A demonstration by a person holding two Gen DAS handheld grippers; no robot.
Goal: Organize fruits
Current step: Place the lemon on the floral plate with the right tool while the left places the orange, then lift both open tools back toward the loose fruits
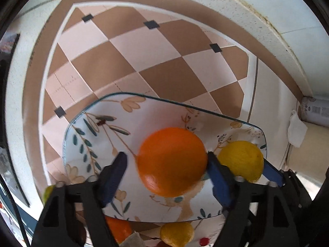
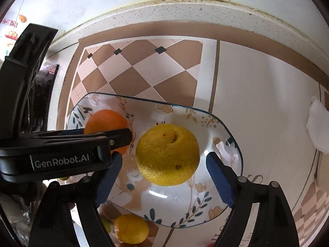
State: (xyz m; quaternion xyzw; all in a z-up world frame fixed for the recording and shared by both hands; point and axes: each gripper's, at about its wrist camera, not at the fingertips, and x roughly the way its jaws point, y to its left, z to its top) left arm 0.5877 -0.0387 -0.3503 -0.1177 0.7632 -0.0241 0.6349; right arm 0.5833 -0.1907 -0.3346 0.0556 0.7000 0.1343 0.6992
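Observation:
A round orange (image 1: 172,160) lies on a clear glass plate (image 1: 164,111) with a floral print. My left gripper (image 1: 166,158) points down over the orange and straddles it. The jaws are open, with a gap at the left pad (image 1: 114,177). A yellow lemon (image 2: 167,154) sits on the same plate (image 2: 205,187), to the right of the orange (image 2: 104,121). My right gripper (image 2: 164,156) is open around the lemon, with space on both sides. The lemon (image 1: 241,160) also shows in the left wrist view. The left gripper's black housing (image 2: 61,160) fills the left side of the right wrist view.
The plate rests on a brown and pink checkered mat (image 1: 144,61) on a white counter that ends at a wall. Near the plate's front edge lie a second orange (image 1: 119,230) and a second lemon (image 2: 131,228). A white tissue (image 2: 317,129) lies to the right.

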